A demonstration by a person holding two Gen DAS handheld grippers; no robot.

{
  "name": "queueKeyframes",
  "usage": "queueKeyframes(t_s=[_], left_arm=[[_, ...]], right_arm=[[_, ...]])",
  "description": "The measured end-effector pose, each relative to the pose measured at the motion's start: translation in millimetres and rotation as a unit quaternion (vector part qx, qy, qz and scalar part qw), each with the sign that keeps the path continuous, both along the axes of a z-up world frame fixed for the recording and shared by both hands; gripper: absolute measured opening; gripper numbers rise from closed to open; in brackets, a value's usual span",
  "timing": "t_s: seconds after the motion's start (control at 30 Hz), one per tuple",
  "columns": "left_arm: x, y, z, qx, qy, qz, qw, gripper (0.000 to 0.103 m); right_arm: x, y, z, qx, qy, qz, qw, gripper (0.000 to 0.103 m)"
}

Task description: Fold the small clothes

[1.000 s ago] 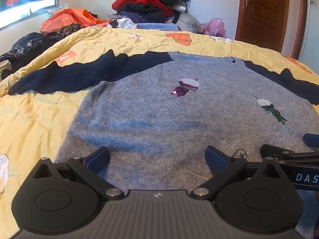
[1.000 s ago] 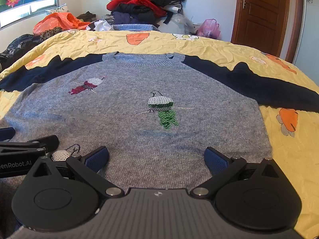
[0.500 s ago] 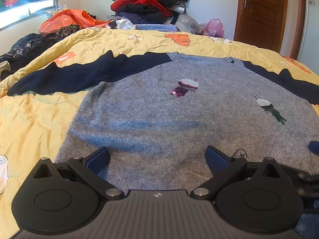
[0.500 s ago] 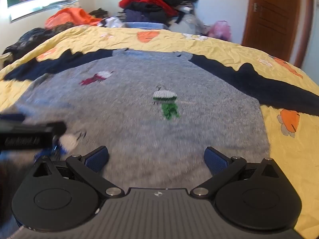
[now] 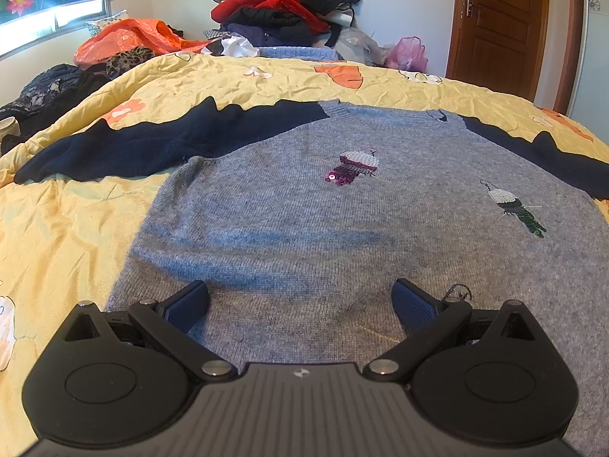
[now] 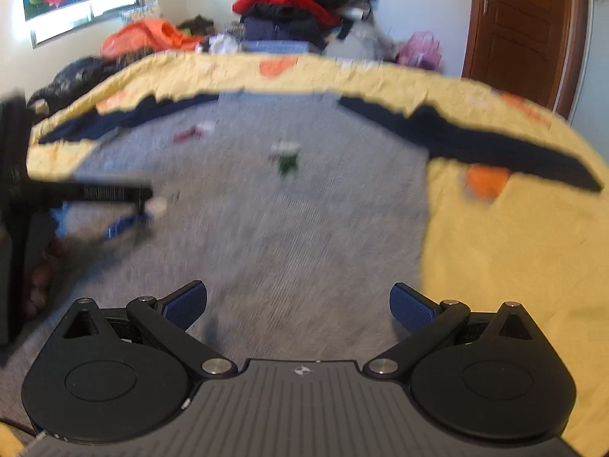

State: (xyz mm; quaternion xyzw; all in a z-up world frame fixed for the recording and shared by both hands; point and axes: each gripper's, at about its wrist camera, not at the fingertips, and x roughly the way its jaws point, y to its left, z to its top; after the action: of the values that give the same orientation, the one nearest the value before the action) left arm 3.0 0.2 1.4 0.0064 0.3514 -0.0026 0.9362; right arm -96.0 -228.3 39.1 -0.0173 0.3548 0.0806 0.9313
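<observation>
The sweater lies flat on the yellow quilt, its right sleeve cut off by the frame. Left gripper and right gripper both gape wide, empty. The right view is blurred.

I see bare bed along its right edge; a clothes pile blocks its far edge.

walls: plain white
door: brown wood, shut, far right
window: far left, bright daylight, lotus blind above
bed: yellow quilt
</observation>
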Motion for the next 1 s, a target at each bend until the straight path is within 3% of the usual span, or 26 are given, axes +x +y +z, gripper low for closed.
queueKeyframes(t_s=[0.17, 0.27, 0.43, 0.47, 0.57, 0.73, 0.87, 1.0], left_arm=[[0, 1, 0, 0.000, 0.000, -0.001, 1.0000, 0.103], [0, 0, 0, 0.000, 0.000, -0.001, 1.0000, 0.103], [0, 0, 0, 0.000, 0.000, -0.001, 1.0000, 0.103], [0, 0, 0, 0.000, 0.000, -0.001, 1.0000, 0.103], [0, 1, 0, 0.000, 0.000, -0.001, 1.0000, 0.103], [1, -1, 3, 0.004, -0.002, -0.001, 1.0000, 0.103], [9, -13, 14, 0.032, -0.021, -0.015, 0.9992, 0.103], [27, -19, 12, 0.016, -0.007, -0.022, 0.9996, 0.103]], right_arm=[[37, 1, 42, -0.011, -0.081, -0.007, 0.997, 0.103], [86, 9, 31, -0.027, -0.049, -0.028, 0.998, 0.103], [141, 19, -24, -0.033, 0.038, -0.047, 0.998, 0.103], [141, 23, -33, -0.036, 0.045, -0.049, 0.997, 0.103], [127, 23, -43, -0.013, 0.001, -0.056, 0.998, 0.103], [128, 25, -42, -0.016, 0.000, -0.060, 0.998, 0.103], [130, 24, -41, -0.014, 0.000, -0.061, 0.998, 0.103], [129, 24, -41, -0.014, 0.000, -0.061, 0.998, 0.103]])
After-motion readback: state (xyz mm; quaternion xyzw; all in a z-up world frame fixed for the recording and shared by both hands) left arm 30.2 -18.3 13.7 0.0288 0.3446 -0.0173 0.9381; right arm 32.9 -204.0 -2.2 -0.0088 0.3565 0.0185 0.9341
